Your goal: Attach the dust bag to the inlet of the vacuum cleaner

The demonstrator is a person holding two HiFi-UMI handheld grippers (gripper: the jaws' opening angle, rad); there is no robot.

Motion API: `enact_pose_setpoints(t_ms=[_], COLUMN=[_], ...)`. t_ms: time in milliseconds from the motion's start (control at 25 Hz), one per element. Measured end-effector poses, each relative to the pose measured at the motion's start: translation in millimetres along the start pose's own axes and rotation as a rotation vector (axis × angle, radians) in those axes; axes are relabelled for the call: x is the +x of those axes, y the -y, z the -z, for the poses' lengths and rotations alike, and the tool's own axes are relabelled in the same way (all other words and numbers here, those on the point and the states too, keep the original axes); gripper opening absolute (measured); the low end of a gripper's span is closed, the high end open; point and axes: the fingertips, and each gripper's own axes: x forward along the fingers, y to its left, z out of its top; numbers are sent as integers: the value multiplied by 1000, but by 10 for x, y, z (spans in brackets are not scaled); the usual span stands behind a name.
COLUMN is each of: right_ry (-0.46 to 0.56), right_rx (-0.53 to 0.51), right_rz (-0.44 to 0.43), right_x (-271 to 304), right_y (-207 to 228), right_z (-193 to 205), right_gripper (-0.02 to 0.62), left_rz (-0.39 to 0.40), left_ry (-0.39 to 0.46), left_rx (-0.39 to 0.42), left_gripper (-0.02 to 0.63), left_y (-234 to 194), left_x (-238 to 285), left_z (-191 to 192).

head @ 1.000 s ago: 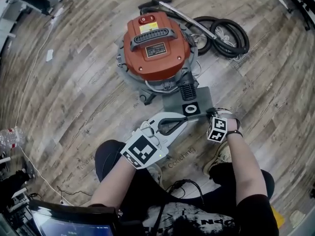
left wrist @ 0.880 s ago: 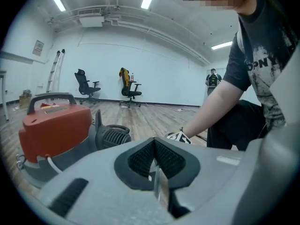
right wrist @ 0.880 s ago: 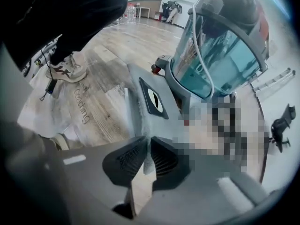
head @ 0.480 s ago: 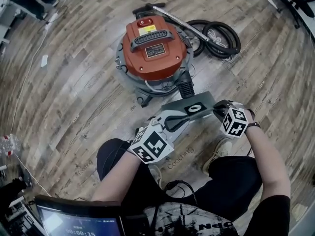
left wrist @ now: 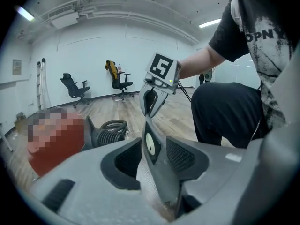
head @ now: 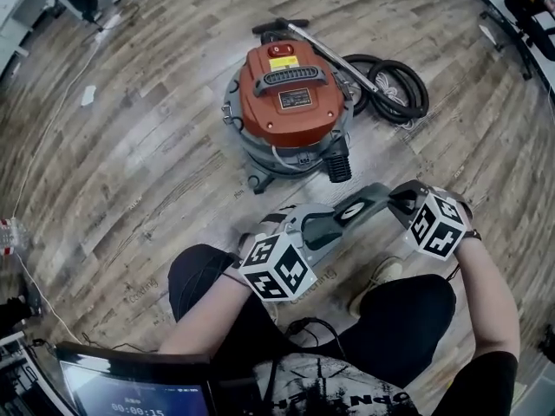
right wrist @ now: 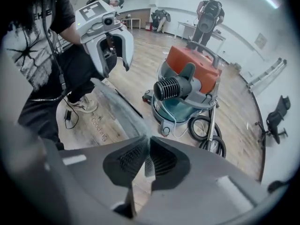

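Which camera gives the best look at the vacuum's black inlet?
The right gripper view: the inlet faces it, ribbed mouth clear. The head view shows it from above; the left gripper view, small and partly hidden.

Your flat grey dust bag [head: 362, 203] looks matt and finely fibrous, whether paper or cloth you cannot tell, with a stiffer, smoother collar. Before you, the round vacuum cleaner [head: 290, 111] has a lid of smooth, glossy orange-red plastic, and its black ribbed spout [head: 337, 165] is matt plastic. The coiled black hose [head: 395, 89] looks ridged and rubbery. The plank floor [head: 156, 163] shows matt grey-brown wood grain.
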Motion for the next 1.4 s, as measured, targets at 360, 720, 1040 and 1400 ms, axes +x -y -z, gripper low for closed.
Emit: enact_pose_setpoints(t_ms=[360,720,1040,1400], right_ry=[53,155,213,207], right_rx=[71,117,2,-103], right_rz=[-2,-60,-21,59], right_x=[-385,-458,-462,-251], right_y=[13,-71,-124,-149], right_z=[-293,-444,-584,-829], right_gripper=[26,28,111,140], left_rz=[-79,-249,-166,-121], left_ry=[-105,-144,-166,-153], left_rx=[40,139,104,111], left_gripper=[209,37,29,29], left_y=[0,-303,-359,-353], left_x=[136,34,2,62], left_z=[56,96,162,128])
